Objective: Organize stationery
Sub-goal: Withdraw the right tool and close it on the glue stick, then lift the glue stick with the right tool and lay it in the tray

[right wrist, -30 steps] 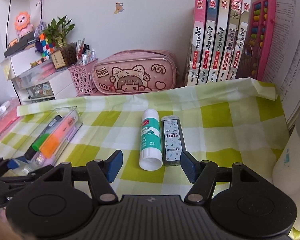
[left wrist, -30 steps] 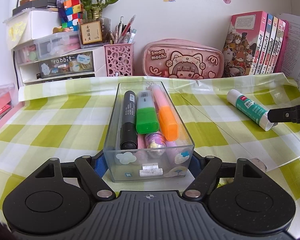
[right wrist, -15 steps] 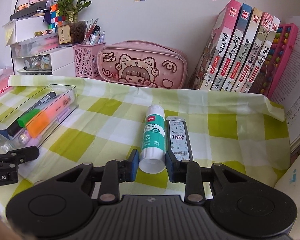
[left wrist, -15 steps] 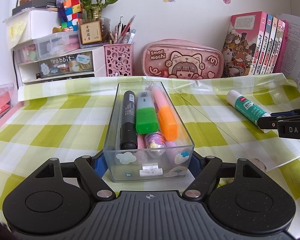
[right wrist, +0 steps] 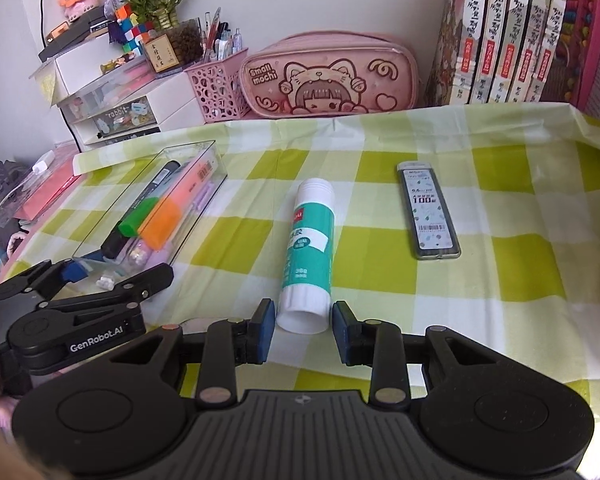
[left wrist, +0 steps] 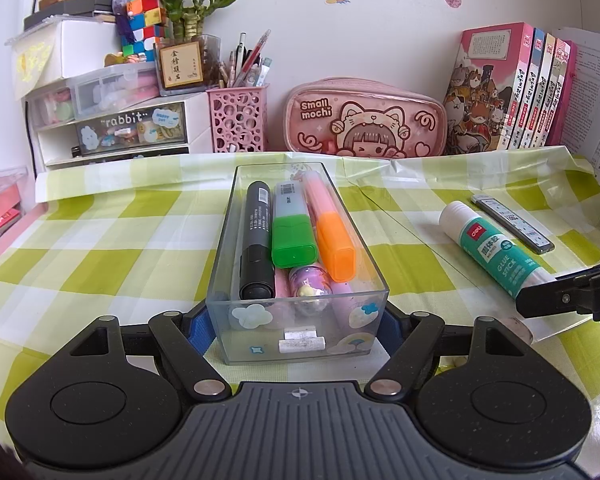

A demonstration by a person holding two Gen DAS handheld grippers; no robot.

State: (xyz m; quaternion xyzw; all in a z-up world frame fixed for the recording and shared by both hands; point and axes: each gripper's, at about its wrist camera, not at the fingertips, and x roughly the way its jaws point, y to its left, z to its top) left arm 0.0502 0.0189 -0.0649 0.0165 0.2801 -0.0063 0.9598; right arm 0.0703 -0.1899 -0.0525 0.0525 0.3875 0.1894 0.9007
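A clear plastic box (left wrist: 236, 240) holds a black marker (left wrist: 255, 240), a green highlighter (left wrist: 293, 236), an orange highlighter (left wrist: 332, 236) and small erasers. My left gripper (left wrist: 298, 322) is shut on the box's near end; it also shows in the right wrist view (right wrist: 112, 276). A white and teal glue stick (right wrist: 309, 248) lies on the checked cloth; it also shows in the left wrist view (left wrist: 492, 246). My right gripper (right wrist: 302, 330) straddles its near end with small gaps on both sides. A grey pencil lead case (right wrist: 430, 210) lies to the right of it.
A pink pencil pouch (right wrist: 328, 78), a pink pen holder (right wrist: 216, 88), white drawers (left wrist: 112, 128) and a row of books (right wrist: 512, 32) line the back wall. A red case (right wrist: 44, 196) lies at the left edge.
My right gripper had closed in on the glue stick, which has shifted left away from the lead case; the jaws now stand slightly wider. The left gripper and box have not moved.
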